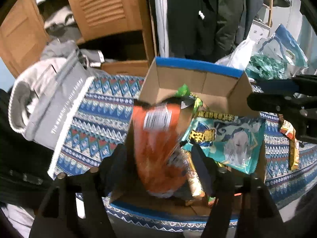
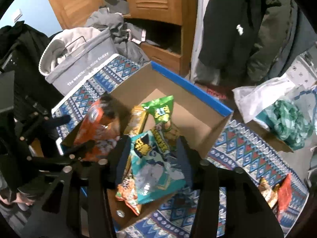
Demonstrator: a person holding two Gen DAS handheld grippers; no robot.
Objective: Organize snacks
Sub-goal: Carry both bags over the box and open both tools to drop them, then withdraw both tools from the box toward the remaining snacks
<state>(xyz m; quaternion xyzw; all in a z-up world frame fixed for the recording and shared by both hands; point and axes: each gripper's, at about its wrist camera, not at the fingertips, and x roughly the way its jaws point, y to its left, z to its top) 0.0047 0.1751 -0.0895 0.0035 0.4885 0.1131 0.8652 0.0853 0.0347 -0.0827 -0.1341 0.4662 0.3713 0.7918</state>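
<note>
A cardboard box with blue rim [image 1: 198, 65] [image 2: 190, 83] stands on the patterned cloth. Inside lie a teal snack bag [image 1: 227, 140] [image 2: 156, 174], a green bag [image 2: 160, 109] and yellow-orange packets [image 2: 136, 123]. My left gripper [image 1: 158, 158] has its fingers spread around an orange snack bag [image 1: 156, 148] [image 2: 93, 127] that stands at the box's left wall; whether they pinch it is unclear. My right gripper [image 2: 152, 154] is open over the teal bag, a finger on each side. It shows at the right edge of the left wrist view [image 1: 277, 97].
A grey laundry basket [image 1: 49, 107] [image 2: 79, 63] with clothes stands at the left. More snack packets [image 2: 277, 194] [image 1: 291, 138] lie on the cloth at the right. A white plastic bag and teal packaging [image 2: 285, 123] lie at the far right. A wooden wardrobe [image 2: 158, 19] is behind.
</note>
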